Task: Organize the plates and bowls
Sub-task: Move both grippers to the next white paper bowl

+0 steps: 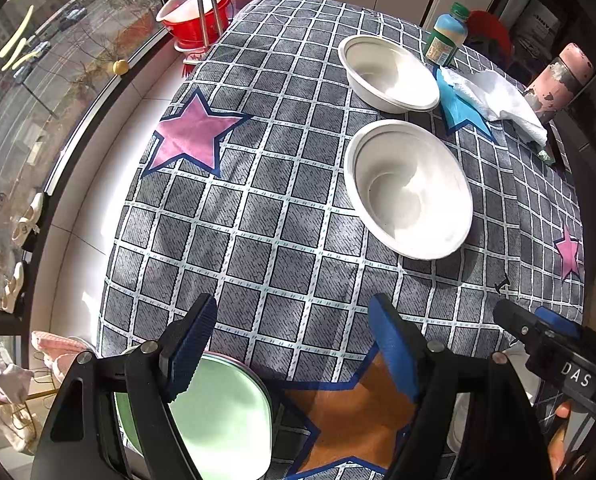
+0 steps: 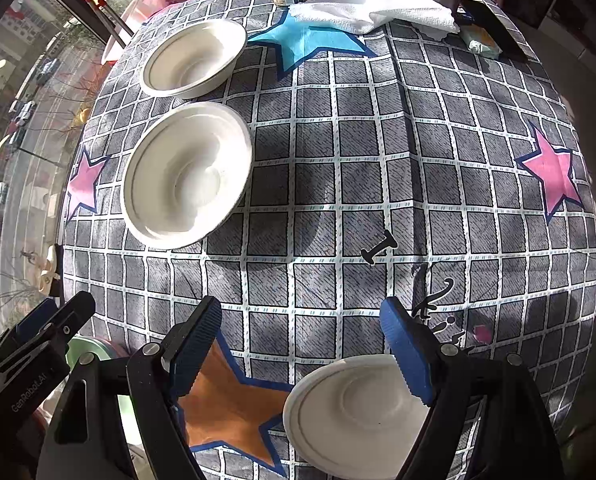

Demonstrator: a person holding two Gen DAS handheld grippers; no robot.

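Note:
Two white bowls stand on the checked tablecloth: a near one (image 1: pixel 410 190) (image 2: pixel 185 174) and a far one (image 1: pixel 388 74) (image 2: pixel 195 58). A pale green plate (image 1: pixel 225 416) lies at the near table edge under my left gripper (image 1: pixel 293 340), which is open and empty above the cloth. A white plate (image 2: pixel 354 412) lies at the near edge under my right gripper (image 2: pixel 304 344), also open and empty. The right gripper also shows in the left wrist view (image 1: pixel 538 328). The left gripper shows at the left of the right wrist view (image 2: pixel 41 332).
At the far side stand a green-capped bottle (image 1: pixel 446 36), a white towel (image 1: pixel 498 100) and a pink flask (image 1: pixel 558 80). A red basin with a white bowl (image 1: pixel 195 12) sits on the window ledge. The table edge drops off to the left.

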